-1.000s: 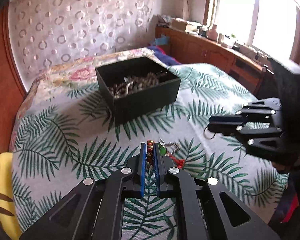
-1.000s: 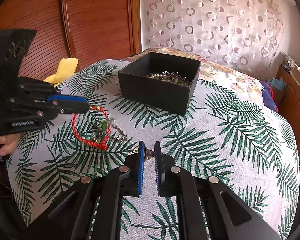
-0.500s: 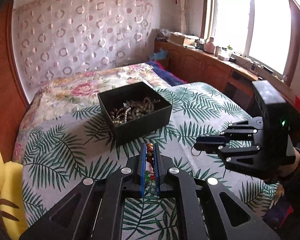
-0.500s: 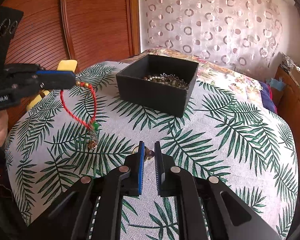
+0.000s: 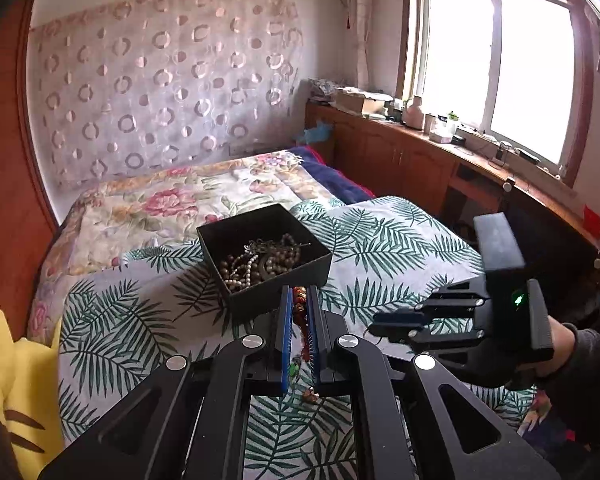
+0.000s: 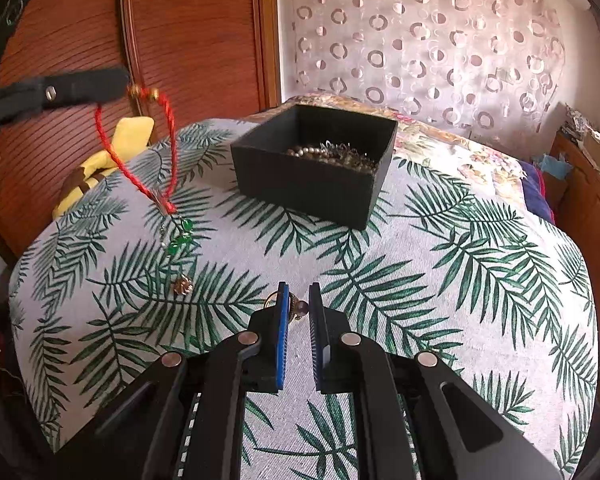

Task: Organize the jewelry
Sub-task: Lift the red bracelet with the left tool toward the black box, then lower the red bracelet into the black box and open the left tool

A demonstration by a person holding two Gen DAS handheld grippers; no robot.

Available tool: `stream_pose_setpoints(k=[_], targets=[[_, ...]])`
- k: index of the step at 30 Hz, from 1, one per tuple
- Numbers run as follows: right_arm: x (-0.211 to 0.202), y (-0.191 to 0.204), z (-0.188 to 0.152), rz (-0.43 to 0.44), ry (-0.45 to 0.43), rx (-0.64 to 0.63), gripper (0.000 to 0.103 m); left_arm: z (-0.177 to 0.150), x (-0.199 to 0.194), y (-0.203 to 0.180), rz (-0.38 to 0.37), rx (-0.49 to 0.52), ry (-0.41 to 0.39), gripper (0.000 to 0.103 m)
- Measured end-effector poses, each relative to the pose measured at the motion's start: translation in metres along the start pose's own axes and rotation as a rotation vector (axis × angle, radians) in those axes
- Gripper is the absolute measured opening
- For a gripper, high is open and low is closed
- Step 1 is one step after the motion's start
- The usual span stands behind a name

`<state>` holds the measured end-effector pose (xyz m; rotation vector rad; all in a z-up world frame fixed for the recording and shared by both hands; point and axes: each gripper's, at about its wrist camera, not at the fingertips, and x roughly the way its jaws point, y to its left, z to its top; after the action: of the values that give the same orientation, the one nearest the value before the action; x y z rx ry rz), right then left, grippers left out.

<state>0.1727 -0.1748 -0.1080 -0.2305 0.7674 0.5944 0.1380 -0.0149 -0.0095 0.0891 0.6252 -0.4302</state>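
Since one second ago the left gripper (image 5: 300, 300) has risen from the cloth, and the red cord bracelet (image 5: 299, 305) it holds now hangs free, with only its lowest charm close to the leaf-print bedspread (image 5: 380, 248); the right gripper (image 5: 376, 325) has kept its place. From the left wrist view, the jaws stand narrow and are closed on the beaded part of the bracelet, so the brown and red beads show between the blue pads at the tips, while a green bead and a small gold charm hang lower between the fingers. Just beyond the tips stands the black jewelry box (image 5: 278, 290), open on top, with beaded necklaces (image 5: 256, 260) heaped inside. To the right of the jaws the right gripper is seen from the side, held by a hand (image 5: 556, 340) in a dark sleeve, and something small and ring-like shows at its tips. From the right wrist view, the right gripper (image 6: 299, 306) has its jaws narrow, and a gold ring (image 6: 296, 307) with a dark bead sits between the tips; whether the pads press on it I cannot tell for sure. Far to the left of these jaws and higher, the left gripper (image 6: 122, 84) carries the bracelet (image 6: 140, 152), whose red loop hangs down with green beads and a gold charm at the bottom. The box (image 6: 308, 184) is ahead of the jaws, well apart from them, on the bedspread (image 6: 440, 280).
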Motion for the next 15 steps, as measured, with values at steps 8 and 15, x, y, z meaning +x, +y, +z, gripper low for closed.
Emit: stream_pose_setpoints(k=[8,15], targets=[[-0.004,-0.003,0.001,-0.007,-0.009,0.005,0.011,0.018,-0.015,-0.008,-0.001,0.022,-0.054,0.006],[-0.018,-0.007,0.014,-0.011,-0.05,0.012,0.011,0.027,-0.009,-0.007,0.013,0.027,-0.061,0.006]])
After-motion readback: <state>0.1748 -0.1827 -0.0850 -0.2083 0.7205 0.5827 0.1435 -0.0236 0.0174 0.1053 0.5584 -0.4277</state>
